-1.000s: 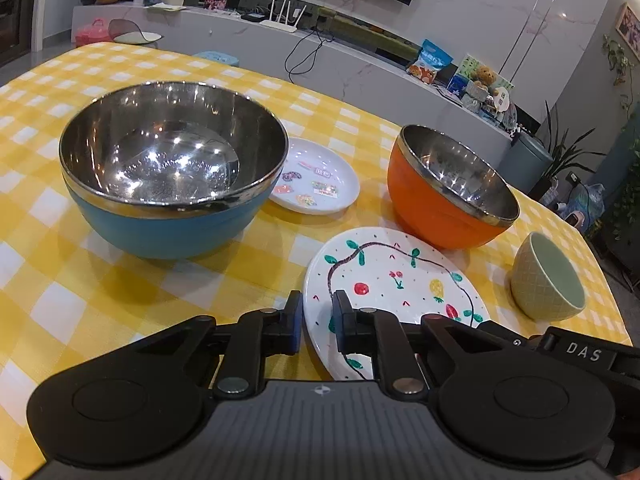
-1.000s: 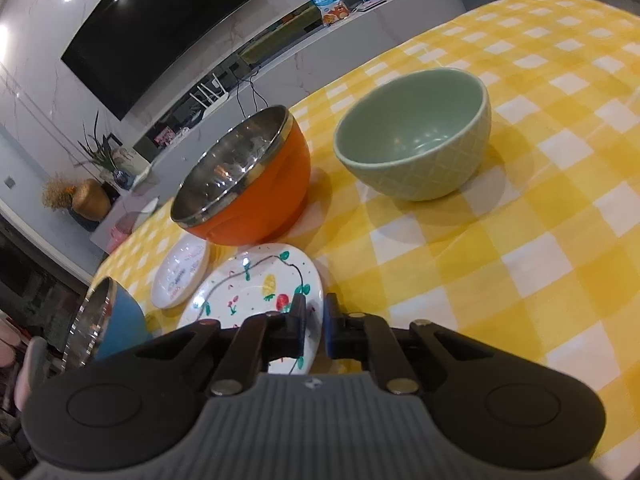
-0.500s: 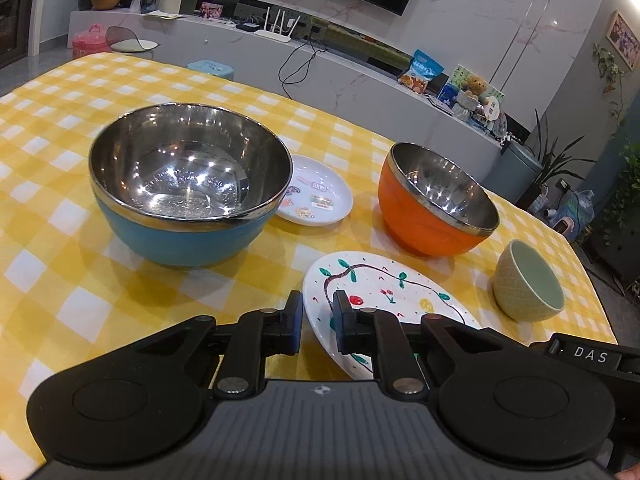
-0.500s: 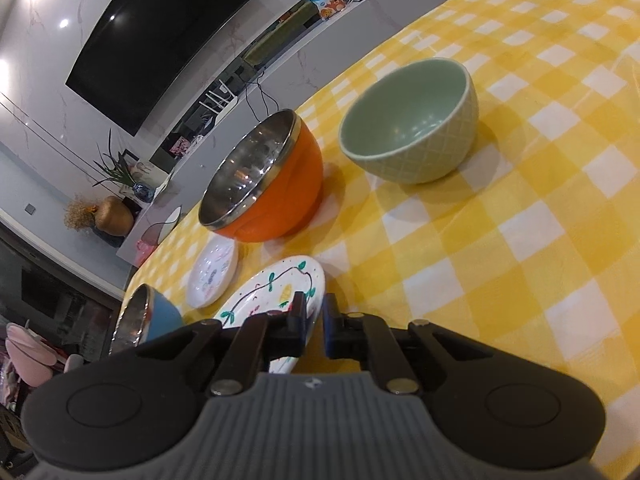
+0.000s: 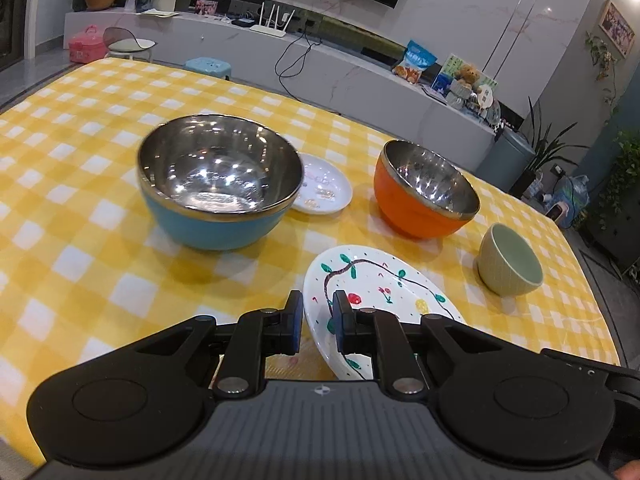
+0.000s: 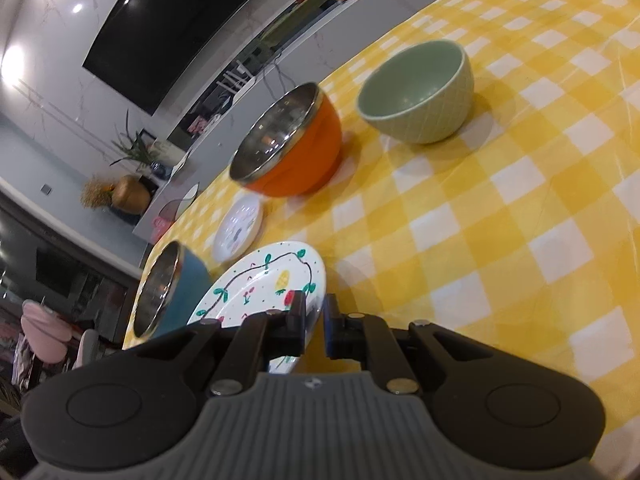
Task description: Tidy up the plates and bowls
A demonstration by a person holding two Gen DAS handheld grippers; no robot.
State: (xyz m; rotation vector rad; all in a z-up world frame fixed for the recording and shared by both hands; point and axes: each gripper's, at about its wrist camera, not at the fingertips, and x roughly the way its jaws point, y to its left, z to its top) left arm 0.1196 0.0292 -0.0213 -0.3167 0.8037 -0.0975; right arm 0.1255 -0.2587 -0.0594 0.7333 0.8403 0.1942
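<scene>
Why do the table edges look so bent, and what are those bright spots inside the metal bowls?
Left wrist view: fisheye lens bows the checked tablecloth; ceiling lights glint inside the blue bowl and the orange bowl. Right wrist view: tilted, tablecloth curved, ceiling lights flare on the wall at top left, blue bowl slightly smeared.

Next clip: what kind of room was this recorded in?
Most likely a home living-dining room: a table with a yellow checked cloth, a large wall-mounted TV, and a low media shelf holding a router, snacks and plants.
</scene>
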